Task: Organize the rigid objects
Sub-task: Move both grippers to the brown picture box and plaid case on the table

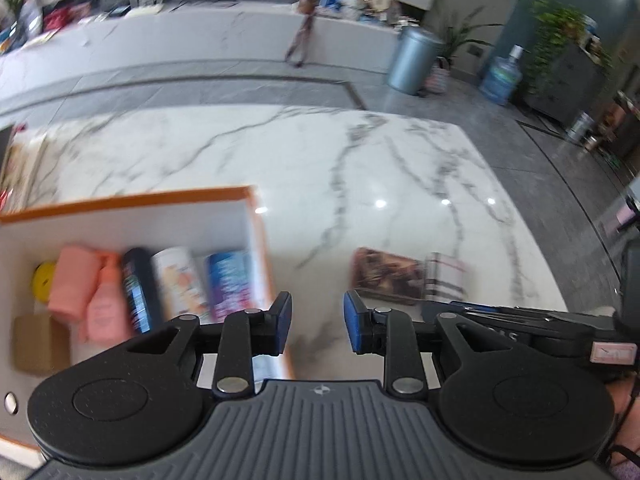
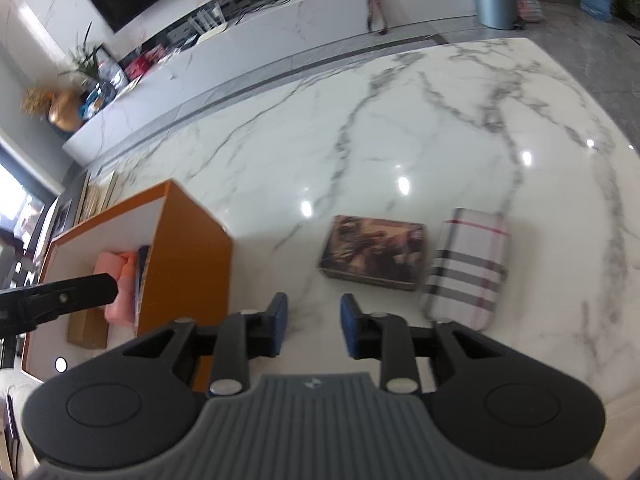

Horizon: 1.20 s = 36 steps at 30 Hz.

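Note:
An orange box with a white inside stands at the left on the marble table; several items lie in it, among them a pink bottle, a dark can and a blue-purple pack. My left gripper hovers by the box's right wall, open by a narrow gap with nothing in it. A brown patterned box and a plaid case lie side by side on the table. My right gripper hangs just short of them, open and holding nothing. The orange box is to its left.
Part of the other gripper reaches over the orange box. The marble table stretches ahead to its far edge. Beyond it are grey floor, a long white counter, a grey bin and a blue water jug.

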{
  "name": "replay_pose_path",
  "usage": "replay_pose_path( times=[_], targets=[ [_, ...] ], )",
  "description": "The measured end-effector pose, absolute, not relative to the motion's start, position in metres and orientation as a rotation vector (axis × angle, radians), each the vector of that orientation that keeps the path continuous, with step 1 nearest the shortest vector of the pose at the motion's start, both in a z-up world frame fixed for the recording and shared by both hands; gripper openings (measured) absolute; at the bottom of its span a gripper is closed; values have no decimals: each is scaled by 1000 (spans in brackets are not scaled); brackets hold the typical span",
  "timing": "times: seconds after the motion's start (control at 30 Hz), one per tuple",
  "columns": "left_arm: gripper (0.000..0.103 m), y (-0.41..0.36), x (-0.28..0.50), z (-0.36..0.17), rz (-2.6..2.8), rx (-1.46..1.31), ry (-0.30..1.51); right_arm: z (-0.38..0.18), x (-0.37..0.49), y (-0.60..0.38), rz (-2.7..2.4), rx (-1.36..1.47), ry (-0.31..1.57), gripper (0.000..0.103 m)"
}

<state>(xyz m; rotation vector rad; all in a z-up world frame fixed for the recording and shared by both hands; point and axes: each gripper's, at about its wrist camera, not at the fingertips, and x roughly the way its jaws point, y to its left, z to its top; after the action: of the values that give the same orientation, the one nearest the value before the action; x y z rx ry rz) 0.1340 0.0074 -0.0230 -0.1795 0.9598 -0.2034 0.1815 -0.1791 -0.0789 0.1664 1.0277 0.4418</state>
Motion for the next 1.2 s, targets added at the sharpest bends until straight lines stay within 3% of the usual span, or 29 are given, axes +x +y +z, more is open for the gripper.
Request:
replay_pose_path(
  times=[0.17, 0.3, 0.43, 0.53, 0.7, 0.8, 1.2],
  targets=[
    [36, -37, 141, -31, -270, -108, 967, -81, 188, -222, 370, 196, 1014, 37],
    [50, -74, 148, -46, -347, -1, 976, -92, 198, -257, 311, 253, 1039, 38],
    [55, -109, 160, -67, -438, 147, 1023, -107, 208, -279, 275, 318, 1063, 44],
    [56, -126, 173, -82, -448, 267, 1040, -118, 214, -280, 276, 331, 1073, 49],
    [70, -146, 196, -107, -474, 450, 1052, -134, 220, -271, 282, 254, 1062, 49],
    [74, -160, 208, -124, -517, 586, 1073, -137, 221, -264, 301, 187, 1022, 55],
    [94, -186, 244, -169, -655, 889, 1111, -163, 247, -266, 339, 275, 1067, 57]
  ],
)
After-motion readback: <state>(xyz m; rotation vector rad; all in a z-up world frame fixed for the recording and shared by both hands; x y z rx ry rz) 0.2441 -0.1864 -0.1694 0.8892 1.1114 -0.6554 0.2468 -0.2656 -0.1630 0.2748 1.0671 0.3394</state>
